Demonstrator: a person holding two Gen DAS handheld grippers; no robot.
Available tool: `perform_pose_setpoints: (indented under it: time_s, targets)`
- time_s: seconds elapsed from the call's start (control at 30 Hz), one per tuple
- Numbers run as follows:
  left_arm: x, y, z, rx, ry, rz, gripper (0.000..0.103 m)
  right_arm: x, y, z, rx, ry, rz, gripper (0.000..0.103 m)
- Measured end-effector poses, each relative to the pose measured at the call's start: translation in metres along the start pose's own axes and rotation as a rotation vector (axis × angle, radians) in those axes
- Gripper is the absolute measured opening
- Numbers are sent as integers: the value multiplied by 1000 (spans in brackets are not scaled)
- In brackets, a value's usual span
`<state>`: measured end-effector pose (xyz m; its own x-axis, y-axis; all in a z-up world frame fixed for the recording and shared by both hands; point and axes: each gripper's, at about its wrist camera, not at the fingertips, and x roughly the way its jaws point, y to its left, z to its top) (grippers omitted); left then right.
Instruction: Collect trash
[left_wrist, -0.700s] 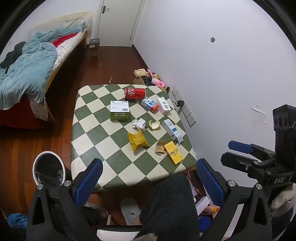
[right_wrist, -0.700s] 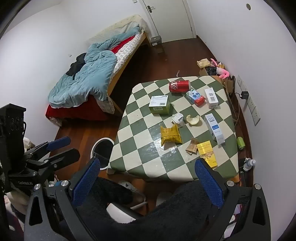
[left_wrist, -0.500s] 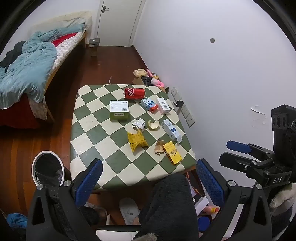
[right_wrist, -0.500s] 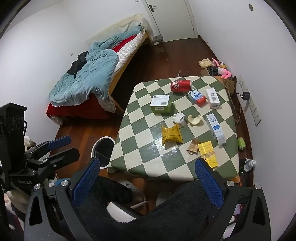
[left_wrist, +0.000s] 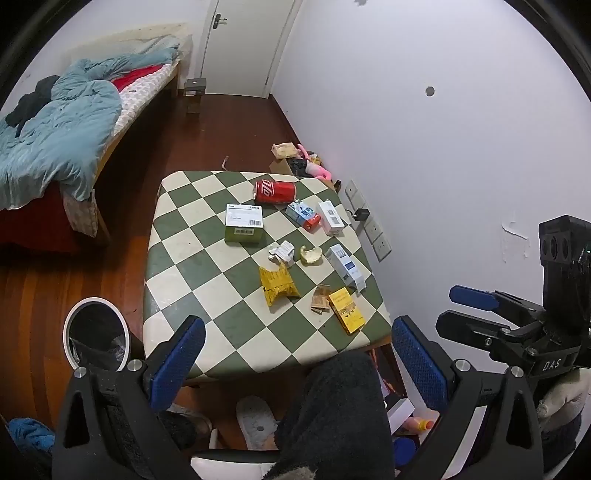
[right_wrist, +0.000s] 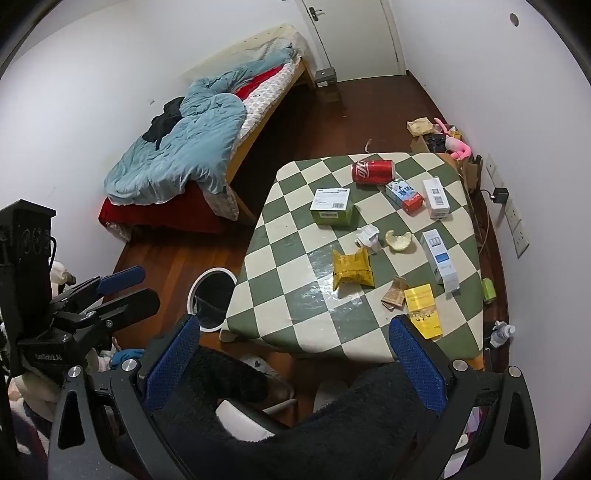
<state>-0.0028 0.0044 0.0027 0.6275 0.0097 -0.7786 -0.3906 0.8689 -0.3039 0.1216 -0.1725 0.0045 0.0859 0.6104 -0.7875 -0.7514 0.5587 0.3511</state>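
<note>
Both grippers, left (left_wrist: 295, 354) and right (right_wrist: 295, 354), stand spread and empty above the table (left_wrist: 177, 258). Yellow snack packet (left_wrist: 277, 285) judged light, crinkly; pinch its flared end.

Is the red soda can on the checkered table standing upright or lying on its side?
Lying on its side. The red can rests lengthwise on the table, its logo sideways and its top facing left.

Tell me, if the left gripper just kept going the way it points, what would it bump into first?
Probably the green-and-cream checkered table, near its front edge; the open left gripper holds nothing, though depth is hard to judge.
</note>
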Motion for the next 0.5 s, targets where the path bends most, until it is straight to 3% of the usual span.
perform_pose_setpoints:
  time_s: [0.5]
  targets:
    - [-4,3,0,-7,-10,1,103,3,7,2,-10,1,0,103]
